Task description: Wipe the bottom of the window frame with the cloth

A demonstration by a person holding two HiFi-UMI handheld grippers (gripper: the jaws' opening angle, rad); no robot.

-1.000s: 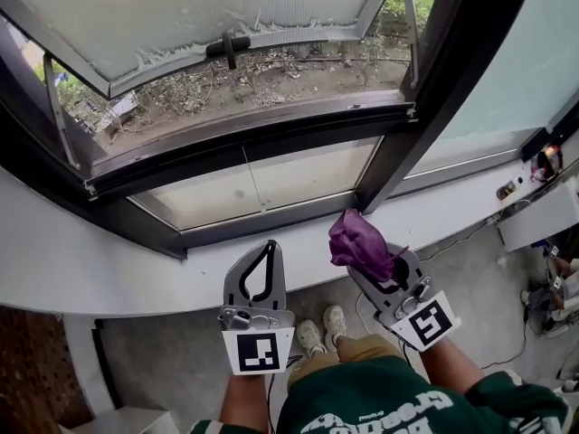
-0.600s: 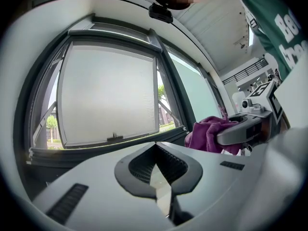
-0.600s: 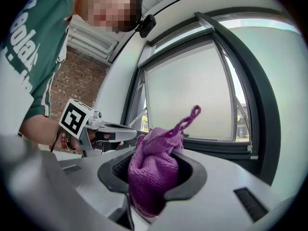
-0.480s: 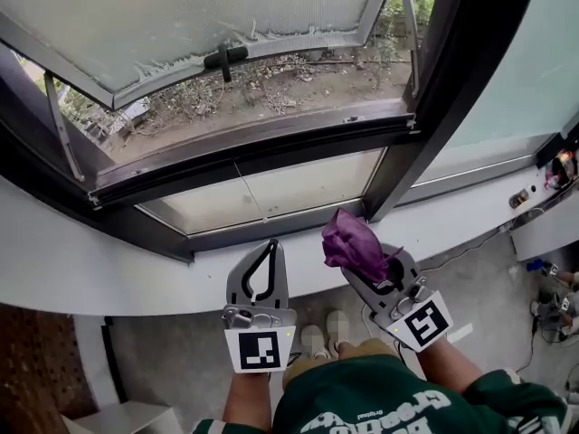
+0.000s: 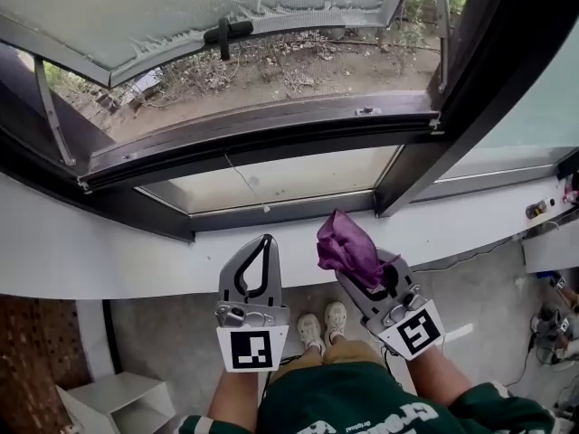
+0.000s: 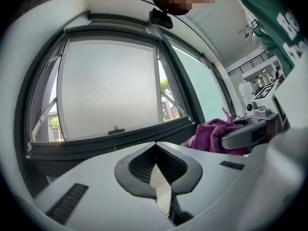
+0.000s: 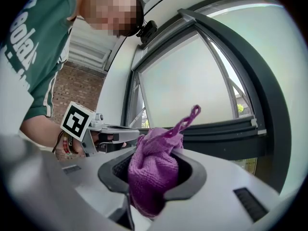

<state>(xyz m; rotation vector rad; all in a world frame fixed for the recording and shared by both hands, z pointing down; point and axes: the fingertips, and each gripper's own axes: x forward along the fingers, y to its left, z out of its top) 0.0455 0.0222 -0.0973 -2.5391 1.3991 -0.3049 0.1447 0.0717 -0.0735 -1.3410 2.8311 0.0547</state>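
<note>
Right gripper [image 7: 154, 160] is clamped on the purple cloth [image 7: 150, 174], which is bunched into a knitted wad between the black pads, with one thin twisted tail sticking up above it. In the head view the cloth [image 5: 344, 247] sits over the inner edge of the white sill [image 5: 90, 251], short of the dark window frame [image 5: 271, 127] and apart from its bottom rail. Left gripper [image 6: 155, 147] is beside it at about the same height, its jaws brought together at the tips with nothing between them; only an oval gap shows behind the tips.

Each gripper carries a cube with a black-and-white square marker [image 5: 252, 348]; these bear a pattern and no letters. White lettering runs across the person's green shirt [image 5: 362, 410], but it is cut off and upside down, so no whole word can be read.

Beyond the frame, a frosted sash [image 5: 181, 7] with a black handle [image 5: 226, 33] is swung outward over bare ground strewn with dry twigs [image 5: 298, 70]. A fixed frosted pane [image 5: 271, 177] lies below the rail. Pale shoes [image 5: 324, 325] stand on the grey floor [image 5: 163, 333] under the sill.
</note>
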